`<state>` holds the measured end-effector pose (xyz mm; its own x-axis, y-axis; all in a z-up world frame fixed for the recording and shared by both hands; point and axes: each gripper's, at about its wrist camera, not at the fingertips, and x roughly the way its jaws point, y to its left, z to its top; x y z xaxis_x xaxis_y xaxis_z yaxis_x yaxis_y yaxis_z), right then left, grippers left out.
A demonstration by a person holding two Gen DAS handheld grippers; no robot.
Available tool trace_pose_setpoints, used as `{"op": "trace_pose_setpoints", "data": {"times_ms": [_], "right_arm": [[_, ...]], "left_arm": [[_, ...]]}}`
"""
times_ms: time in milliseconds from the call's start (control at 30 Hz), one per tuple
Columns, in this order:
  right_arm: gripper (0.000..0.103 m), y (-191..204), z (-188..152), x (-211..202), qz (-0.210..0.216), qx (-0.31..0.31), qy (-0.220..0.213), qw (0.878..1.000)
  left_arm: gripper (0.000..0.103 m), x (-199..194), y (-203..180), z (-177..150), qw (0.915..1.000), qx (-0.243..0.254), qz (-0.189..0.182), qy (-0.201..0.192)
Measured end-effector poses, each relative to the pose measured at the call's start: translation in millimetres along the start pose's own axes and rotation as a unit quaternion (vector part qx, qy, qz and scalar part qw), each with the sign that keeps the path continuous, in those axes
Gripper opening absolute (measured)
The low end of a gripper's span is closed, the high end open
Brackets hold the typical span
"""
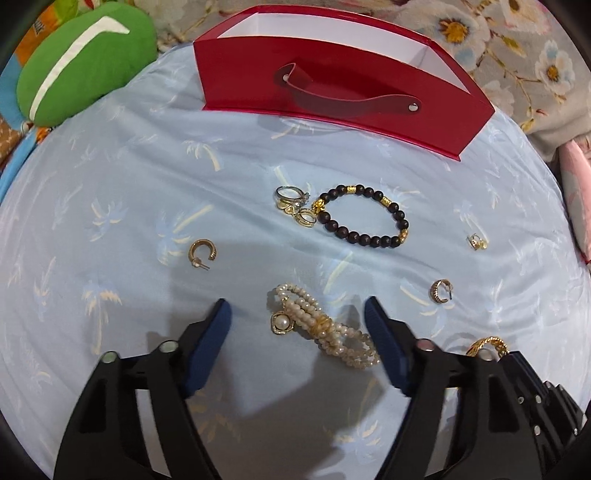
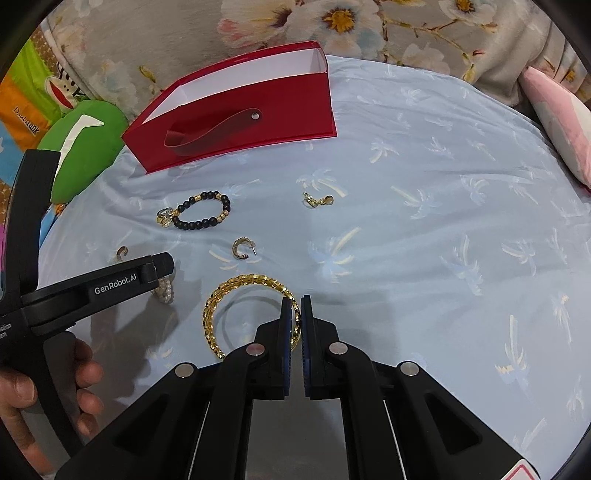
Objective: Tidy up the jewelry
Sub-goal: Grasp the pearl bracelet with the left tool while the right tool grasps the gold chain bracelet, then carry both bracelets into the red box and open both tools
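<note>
My left gripper (image 1: 297, 308) is open and low over the blue sheet, its fingers on either side of a pearl bracelet (image 1: 325, 326) with a pearl earring on it. My right gripper (image 2: 297, 301) is shut on the gold chain bangle (image 2: 221, 295), pinching its right side; the bangle's edge also shows in the left wrist view (image 1: 487, 343). A dark bead bracelet (image 1: 365, 218) with rings (image 1: 291, 197) beside it lies further back. Gold hoop earrings (image 1: 203, 253) (image 1: 441, 291) and a small gold earring (image 1: 476, 242) lie scattered. The open red box (image 1: 332, 92) stands at the back.
A green cushion (image 1: 85, 62) sits at the back left, a pink pillow (image 2: 557, 118) at the right edge. A floral blanket (image 2: 406, 33) lies behind the box. The left gripper body (image 2: 92, 291) and the hand holding it are at the left of the right wrist view.
</note>
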<state>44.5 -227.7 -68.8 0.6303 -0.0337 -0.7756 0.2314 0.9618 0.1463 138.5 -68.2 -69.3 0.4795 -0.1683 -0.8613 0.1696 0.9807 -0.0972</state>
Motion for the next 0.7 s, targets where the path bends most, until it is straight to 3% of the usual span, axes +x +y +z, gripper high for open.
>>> {"op": "trace_pose_setpoints", "data": {"times_ms": [67,100,133,300,500,700], "right_arm": [[0.004,0.0,-0.1,0.0,0.001,0.0,0.0,1.0],[0.004,0.0,-0.1,-0.2,0.003,0.0,0.0,1.0],[0.004,0.4,-0.1,-0.4,0.004,0.0,-0.001,1.0],[0.004,4.5,1.1,-6.0,0.012,-0.002,-0.005,1.0],[0.004,11.4,11.2,-21.3,0.027,-0.004,-0.025,0.999],[0.004,21.7,44.2,-48.8,0.045,-0.017,-0.071,0.996]], "left_arm": [[0.047,-1.4,-0.6,-0.2,1.0,0.007,0.001,-0.001],[0.03,-1.9,-1.2,0.2,0.9999,0.013,-0.003,0.0],[0.024,-2.0,-1.0,0.7,0.9998,0.017,-0.005,0.002],[0.021,-8.5,3.7,1.1,0.9997,0.011,-0.022,0.003],[0.02,-38.9,13.1,3.6,0.9988,0.012,-0.038,-0.027],[0.02,-95.0,21.6,37.7,0.9934,0.02,-0.051,-0.101]]}}
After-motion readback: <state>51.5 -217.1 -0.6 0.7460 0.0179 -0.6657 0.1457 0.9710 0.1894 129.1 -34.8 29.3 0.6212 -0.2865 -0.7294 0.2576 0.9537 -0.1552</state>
